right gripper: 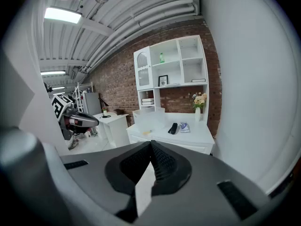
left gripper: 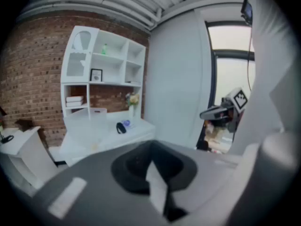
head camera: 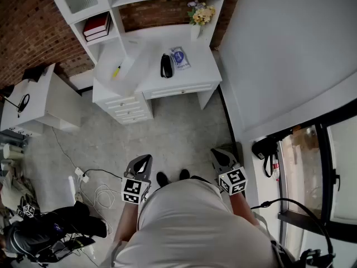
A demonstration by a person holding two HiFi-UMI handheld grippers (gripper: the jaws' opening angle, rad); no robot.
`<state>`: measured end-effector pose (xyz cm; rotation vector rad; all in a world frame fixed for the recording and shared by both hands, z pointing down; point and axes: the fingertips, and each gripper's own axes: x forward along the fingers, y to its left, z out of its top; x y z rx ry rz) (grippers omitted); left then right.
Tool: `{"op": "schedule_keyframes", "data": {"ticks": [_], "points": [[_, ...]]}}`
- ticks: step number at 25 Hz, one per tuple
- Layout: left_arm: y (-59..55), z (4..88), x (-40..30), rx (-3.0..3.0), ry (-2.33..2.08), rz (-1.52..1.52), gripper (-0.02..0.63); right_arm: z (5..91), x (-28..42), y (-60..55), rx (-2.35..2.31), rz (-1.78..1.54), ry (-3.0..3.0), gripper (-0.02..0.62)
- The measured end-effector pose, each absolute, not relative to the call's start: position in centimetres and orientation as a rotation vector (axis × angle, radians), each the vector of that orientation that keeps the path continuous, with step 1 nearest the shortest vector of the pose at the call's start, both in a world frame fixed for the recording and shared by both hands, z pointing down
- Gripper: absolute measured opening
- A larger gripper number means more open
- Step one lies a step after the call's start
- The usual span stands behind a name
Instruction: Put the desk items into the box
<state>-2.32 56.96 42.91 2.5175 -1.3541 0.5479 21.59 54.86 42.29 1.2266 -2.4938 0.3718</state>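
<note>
Currently both are clenched shut and empty: the left hand-held gripper (head camera: 143, 163) and the right hand-held gripper (head camera: 218, 155) hang near the person's body over the floor, well apart from the white counter (head camera: 195, 74); on it, a clear plastic box (head camera: 134, 60) contains a yellow item (head camera: 117, 71); beside the box lie a black oblong object (head camera: 166, 66) and a blue-and-white packet (head camera: 179, 57).

Low in the head view, the left gripper (head camera: 146, 159) and right gripper (head camera: 218, 153) are held out side by side, ahead of the person's torso (head camera: 195, 222). Both tilt slightly downward. The forearms (head camera: 127, 223) run back toward the bottom edge. Each gripper's jaws are pressed together with nothing between them.
</note>
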Motion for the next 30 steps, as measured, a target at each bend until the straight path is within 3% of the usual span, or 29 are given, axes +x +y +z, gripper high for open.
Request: {"op": "schedule_keyframes", "data": {"ticks": [30], "points": [[57.6,43.4,0.6,2.465,-1.393,0.544,0.003,44.6,25.1,55.9,1.213,0.485,-2.487,0.002]]}}
